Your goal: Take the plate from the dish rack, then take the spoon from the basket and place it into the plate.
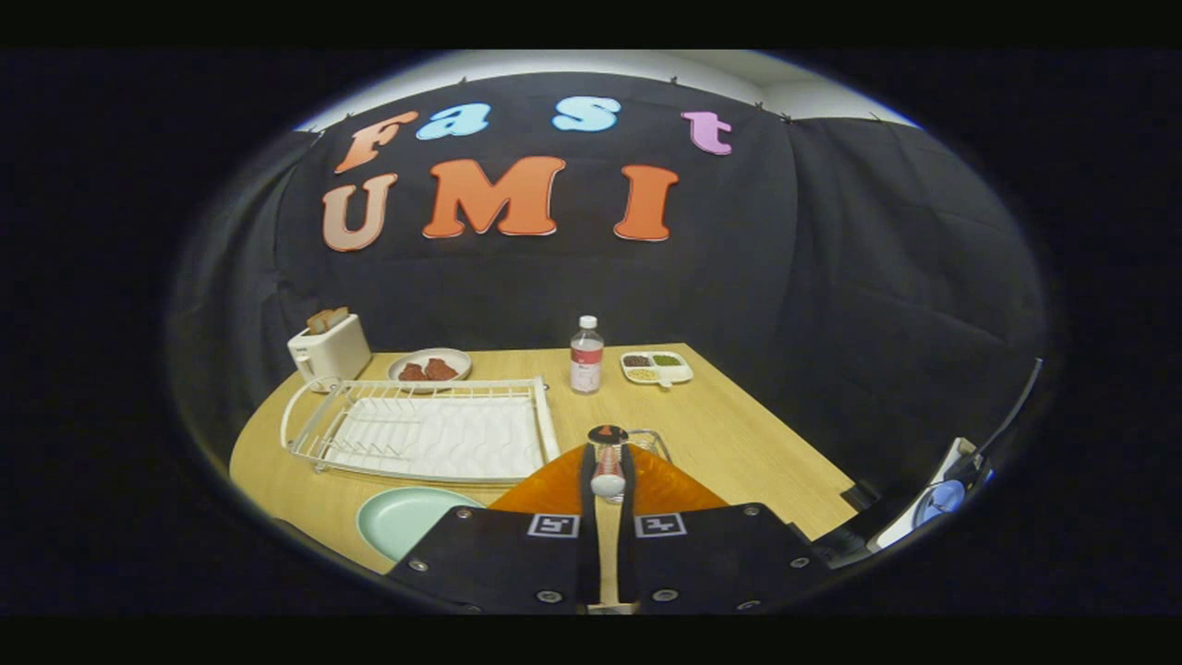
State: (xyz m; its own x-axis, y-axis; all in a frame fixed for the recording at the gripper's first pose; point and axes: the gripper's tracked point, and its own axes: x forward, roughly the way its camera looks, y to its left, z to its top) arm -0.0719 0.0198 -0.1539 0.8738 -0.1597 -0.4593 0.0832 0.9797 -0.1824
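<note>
Even, fairly bright overhead light on the wooden table (739, 425); soft, short shadows. Black cloth wall swallows light, folds faintly visible. Strong fisheye bend: table edges curve, dish rack (425, 434) bows. Centre reasonably sharp, rim soft and darkening. Gripper (607, 471) close to lens, fingers nearly together on a spoon (608, 462), slightly blurred. Mild video grain throughout.

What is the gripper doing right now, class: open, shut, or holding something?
Gripper: shut on the spoon, held between both fingers above the table, with the wire basket just beyond and the plate off to one side.
</note>
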